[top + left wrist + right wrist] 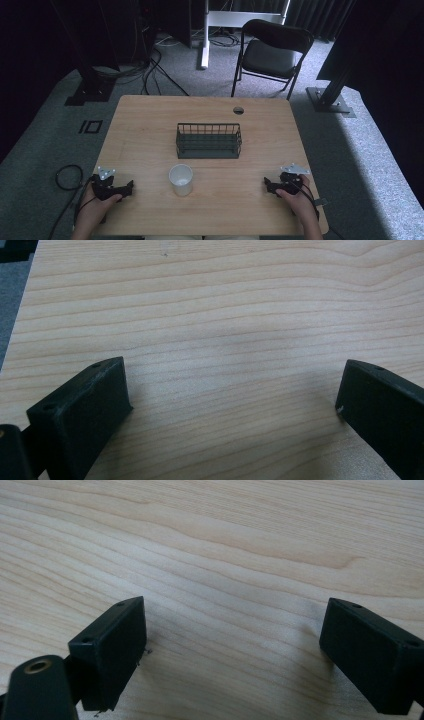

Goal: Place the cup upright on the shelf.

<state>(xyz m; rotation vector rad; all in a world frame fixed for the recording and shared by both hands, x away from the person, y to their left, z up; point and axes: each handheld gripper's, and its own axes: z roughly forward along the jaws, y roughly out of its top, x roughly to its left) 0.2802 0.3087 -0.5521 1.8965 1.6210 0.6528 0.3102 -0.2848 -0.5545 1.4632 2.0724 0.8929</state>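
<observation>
A white paper cup (181, 179) stands upright near the table's front middle. Behind it sits a dark green wire basket (209, 141), with nothing visible inside. My left gripper (120, 190) rests on the table at the front left corner, left of the cup and apart from it. In the left gripper view its jaws (232, 400) stand wide open over bare wood. My right gripper (272, 186) rests at the front right, right of the cup. Its jaws (235, 650) also stand wide open over bare wood with nothing between them.
The wooden table (150, 125) has a round cable hole (238, 110) near its far edge. A black folding chair (272, 50) stands on the grey carpet beyond the table. Black stands and cables lie at the far left and right.
</observation>
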